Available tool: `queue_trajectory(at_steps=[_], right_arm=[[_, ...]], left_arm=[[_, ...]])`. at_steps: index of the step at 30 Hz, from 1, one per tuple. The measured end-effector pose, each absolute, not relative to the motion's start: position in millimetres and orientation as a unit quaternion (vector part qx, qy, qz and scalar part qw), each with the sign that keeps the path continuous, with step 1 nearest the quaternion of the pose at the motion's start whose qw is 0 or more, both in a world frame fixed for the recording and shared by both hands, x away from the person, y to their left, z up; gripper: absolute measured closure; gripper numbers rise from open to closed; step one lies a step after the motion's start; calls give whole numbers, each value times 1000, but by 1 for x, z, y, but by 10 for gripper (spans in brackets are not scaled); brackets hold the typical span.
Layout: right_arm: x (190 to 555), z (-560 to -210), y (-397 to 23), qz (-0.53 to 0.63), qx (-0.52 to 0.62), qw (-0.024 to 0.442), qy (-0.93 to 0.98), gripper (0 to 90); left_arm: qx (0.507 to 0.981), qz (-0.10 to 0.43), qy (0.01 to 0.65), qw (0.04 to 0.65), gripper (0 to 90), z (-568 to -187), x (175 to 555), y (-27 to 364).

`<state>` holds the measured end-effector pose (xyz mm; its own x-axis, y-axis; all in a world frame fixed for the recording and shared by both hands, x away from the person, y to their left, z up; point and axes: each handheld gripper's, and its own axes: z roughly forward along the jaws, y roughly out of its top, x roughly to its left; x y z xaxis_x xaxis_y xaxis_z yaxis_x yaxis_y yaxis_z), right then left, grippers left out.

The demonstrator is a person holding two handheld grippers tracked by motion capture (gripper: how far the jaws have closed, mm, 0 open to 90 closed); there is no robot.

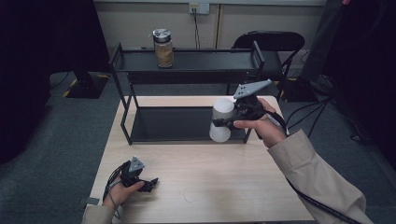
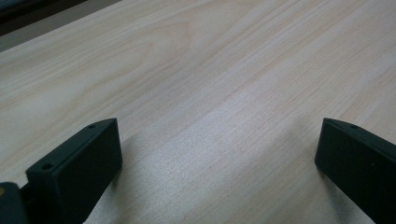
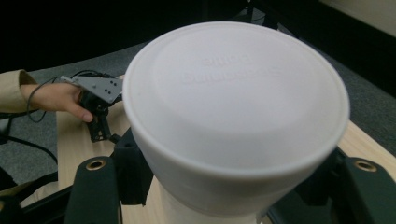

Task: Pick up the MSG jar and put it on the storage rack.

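My right gripper (image 1: 219, 122) is shut on a white plastic container (image 1: 223, 109), lifted above the table in front of the right end of the black rack's lower shelf (image 1: 168, 123). In the right gripper view the container's round white lid (image 3: 233, 102) faces the camera, with the black jaws clamped on the body just below it. My left gripper (image 1: 148, 184) rests on the wooden table (image 1: 201, 177) at the near left. Its jaws stand wide apart in the left gripper view (image 2: 217, 168), with bare wood between them. It is also seen far off (image 3: 100, 114), held by a hand.
A two-level black metal rack (image 1: 187, 60) stands at the back of the table. A glass jar with a metal lid (image 1: 163, 49) sits on its top shelf. Behind the table are a black chair (image 1: 268, 42) and cables on the grey floor.
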<state>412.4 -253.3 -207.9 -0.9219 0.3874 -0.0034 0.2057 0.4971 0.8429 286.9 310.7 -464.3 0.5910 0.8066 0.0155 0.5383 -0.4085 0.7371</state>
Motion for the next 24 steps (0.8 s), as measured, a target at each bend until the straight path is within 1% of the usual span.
queue_trajectory(at_steps=[11,24], right_arm=[[426,-161,-247,471,190,114,854,351],[446,-118,-231,472,204,120,849,351]], left_arm=[[818,188,411,357,0,-464,288,311],[818,187,411,356,0,-464,289,311]])
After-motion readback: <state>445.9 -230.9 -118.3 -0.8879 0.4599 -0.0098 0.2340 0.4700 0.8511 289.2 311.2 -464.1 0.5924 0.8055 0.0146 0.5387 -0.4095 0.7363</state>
